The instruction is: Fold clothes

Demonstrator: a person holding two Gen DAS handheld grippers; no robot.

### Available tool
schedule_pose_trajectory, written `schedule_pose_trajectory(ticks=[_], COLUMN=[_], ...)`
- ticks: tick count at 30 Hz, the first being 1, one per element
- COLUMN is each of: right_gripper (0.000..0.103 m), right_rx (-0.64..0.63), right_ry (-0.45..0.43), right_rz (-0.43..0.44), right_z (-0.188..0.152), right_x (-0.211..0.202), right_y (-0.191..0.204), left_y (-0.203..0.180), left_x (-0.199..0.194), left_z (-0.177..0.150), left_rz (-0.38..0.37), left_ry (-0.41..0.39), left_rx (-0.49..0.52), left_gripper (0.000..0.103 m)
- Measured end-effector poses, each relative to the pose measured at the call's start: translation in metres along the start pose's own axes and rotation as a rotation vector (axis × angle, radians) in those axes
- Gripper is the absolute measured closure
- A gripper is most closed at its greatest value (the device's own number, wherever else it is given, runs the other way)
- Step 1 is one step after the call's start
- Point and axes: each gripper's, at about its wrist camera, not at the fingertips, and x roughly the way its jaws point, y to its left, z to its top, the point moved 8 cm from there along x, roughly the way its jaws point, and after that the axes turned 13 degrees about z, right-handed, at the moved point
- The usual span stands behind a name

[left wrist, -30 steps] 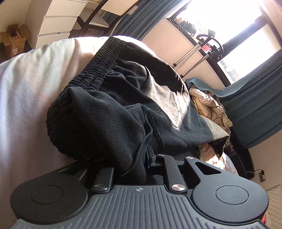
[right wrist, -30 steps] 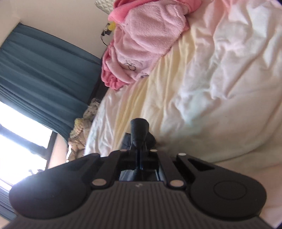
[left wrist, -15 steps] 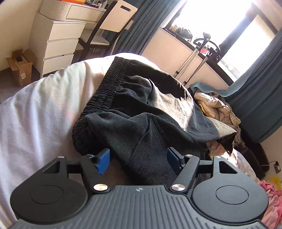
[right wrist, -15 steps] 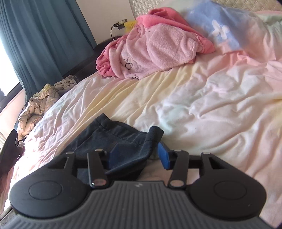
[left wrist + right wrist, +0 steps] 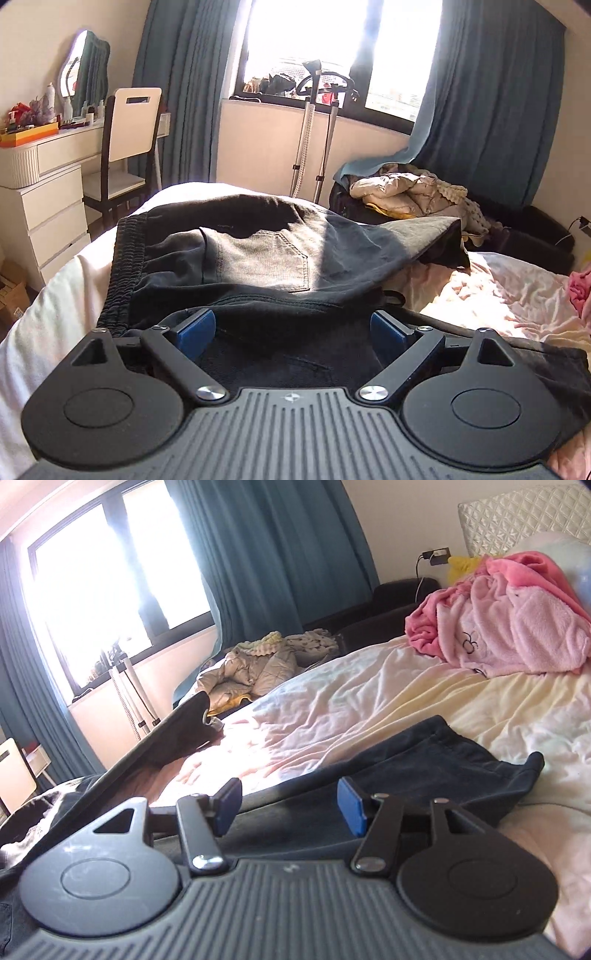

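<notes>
**Pants on the bed, both your grippers wide apart**

Your left gripper (image 5: 293, 328) and right gripper (image 5: 290, 806) hold nothing. The pants (image 5: 255, 254) lie on the rumpled bed (image 5: 369, 698); curtains (image 5: 491, 110), a dresser (image 5: 44, 206) and chair (image 5: 129, 136) stand behind.
</notes>
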Motion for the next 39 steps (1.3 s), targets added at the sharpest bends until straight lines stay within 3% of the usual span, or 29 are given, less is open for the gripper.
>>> schedule_pose_trajectory(ticks=[11,17,22,24,26,30,33,36,39], right_gripper=[0.045,0.045,0.045,0.044,0.044,0.044,0.044,0.044,0.044], right_rx=[-0.030,-0.047,-0.047,-0.041,-0.008,0.059,0.067,0.063,0.072], right_ry=[0.090,0.130,0.149,0.150,0.157,0.155,0.152,0.157,0.174], right_rz=[0.082,0.122,0.140,0.136,0.131,0.144,0.148,0.137,0.128], right_z=[-0.023,-0.036,-0.041,-0.041,-0.042,-0.040,-0.038,-0.040,-0.045], right_x=[0.040,0.060,0.073,0.077,0.081,0.084,0.085,0.088,0.092], right_y=[0.026,0.037,0.037,0.033,0.026,0.014,0.012,0.010,0.008], left_y=[-0.186,-0.274,-0.318,-0.326,-0.329,-0.332,-0.328,-0.320,-0.312], left_x=[0.119,0.193,0.253,0.270,0.290,0.320,0.329,0.322,0.292], left_z=[0.003,-0.001,0.002,0.013,0.022,0.024,0.020,0.023,0.038], left_rz=[-0.006,0.075,0.208,0.255,0.285,0.318,0.313,0.282,0.205], left_ry=[-0.082,-0.129,-0.135,-0.164,-0.136,-0.084,-0.055,-0.049,-0.077], left_rx=[0.471,0.647,0.710,0.685,0.644,0.677,0.700,0.682,0.630], left_gripper=[0.010,0.010,0.010,0.010,0.012,0.031,0.080,0.094,0.097])
